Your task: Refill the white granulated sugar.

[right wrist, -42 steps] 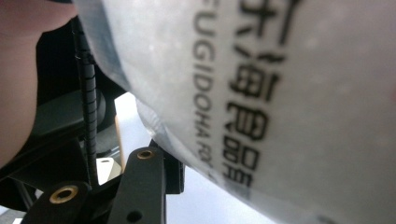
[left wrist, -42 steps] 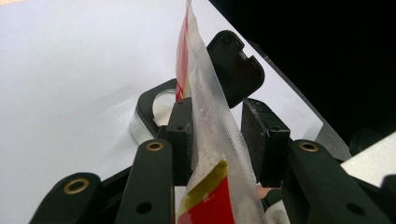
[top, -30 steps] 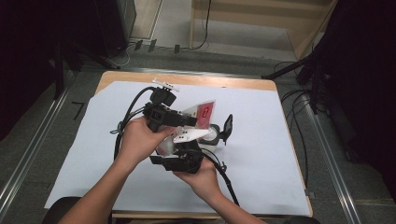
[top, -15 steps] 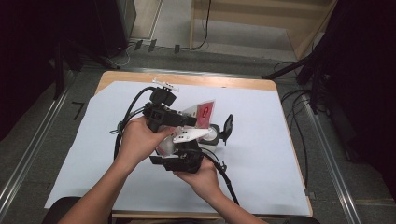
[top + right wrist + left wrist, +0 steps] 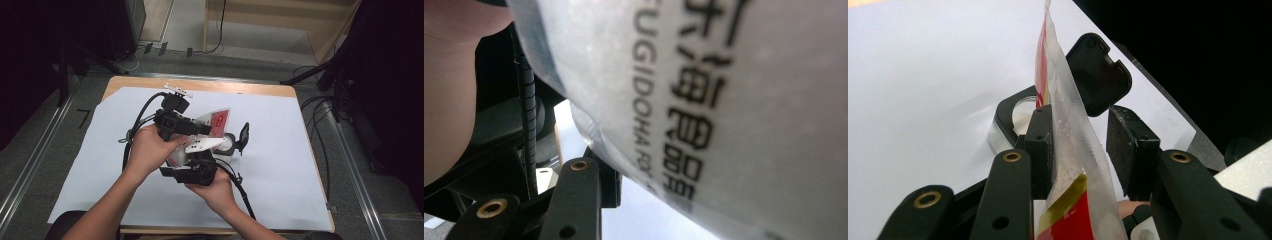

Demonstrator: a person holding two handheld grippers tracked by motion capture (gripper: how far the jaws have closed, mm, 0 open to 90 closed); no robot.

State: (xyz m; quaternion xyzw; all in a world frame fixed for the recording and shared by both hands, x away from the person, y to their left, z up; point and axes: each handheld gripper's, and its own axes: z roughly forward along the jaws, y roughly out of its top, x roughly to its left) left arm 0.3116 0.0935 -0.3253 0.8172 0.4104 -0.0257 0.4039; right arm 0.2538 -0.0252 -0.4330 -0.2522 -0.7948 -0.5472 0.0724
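Note:
A clear packet with red print (image 5: pixel 218 120) is held up over the middle of the white sheet. In the left gripper view its edge (image 5: pixel 1068 130) stands between my left gripper's (image 5: pixel 1080 145) open jaws, resting against the left pad (image 5: pixel 1040 145), apart from the right one. My left gripper (image 5: pixel 200 129) reaches it from the left. My right gripper (image 5: pixel 192 156) comes from below and holds the packet's lower part. The packet's printed film (image 5: pixel 724 100) lies against one finger (image 5: pixel 584 192) and hides the other.
A small round container (image 5: pixel 229 143) (image 5: pixel 1010 117) with its black flip lid (image 5: pixel 244 136) (image 5: pixel 1098 72) standing open sits on the sheet just right of the grippers. Black cables (image 5: pixel 137 125) loop to the left. The white sheet (image 5: pixel 280 165) covers the wooden table.

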